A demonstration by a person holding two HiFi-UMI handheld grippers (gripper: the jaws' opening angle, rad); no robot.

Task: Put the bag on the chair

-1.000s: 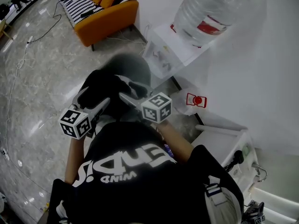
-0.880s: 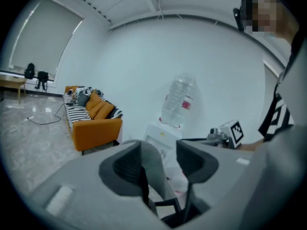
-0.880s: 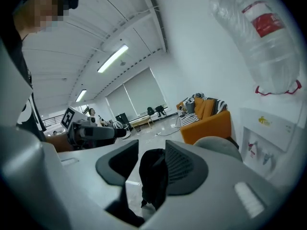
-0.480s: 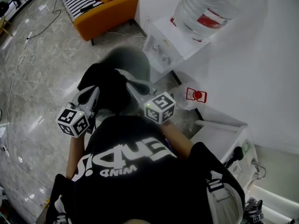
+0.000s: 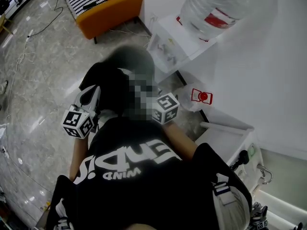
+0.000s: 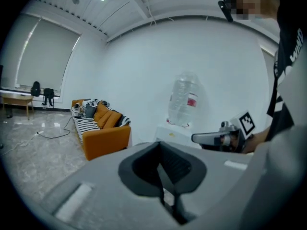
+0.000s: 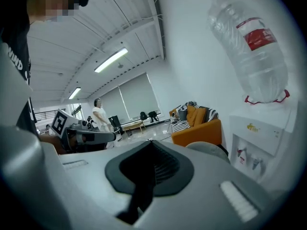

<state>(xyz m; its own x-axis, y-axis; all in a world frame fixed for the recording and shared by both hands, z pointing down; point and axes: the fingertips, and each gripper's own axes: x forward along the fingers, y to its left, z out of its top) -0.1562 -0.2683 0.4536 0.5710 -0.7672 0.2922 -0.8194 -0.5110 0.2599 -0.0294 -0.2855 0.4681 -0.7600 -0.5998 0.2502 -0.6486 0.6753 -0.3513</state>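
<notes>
Left claw (image 6: 161,170) and right claw (image 7: 147,169) clamp the black bag (image 5: 108,80) above marble floor (image 5: 38,80) near orange sofa (image 5: 109,7).

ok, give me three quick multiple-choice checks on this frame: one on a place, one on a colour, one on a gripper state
1. Where is the big water bottle?
A. lying on the floor
B. upside down on the white dispenser
C. on a shelf

2. What colour is the body of the sofa?
A. blue
B. green
C. orange

3. The right gripper is:
A. shut on the bag strap
B. wide open and empty
C. shut on a cup

Answers:
1 B: in the right gripper view the bottle's neck points down into the dispenser top.
2 C: the left gripper view shows an orange frame under striped and orange cushions.
3 A: its jaws stand together, with a dark strap running down from between them.
</notes>
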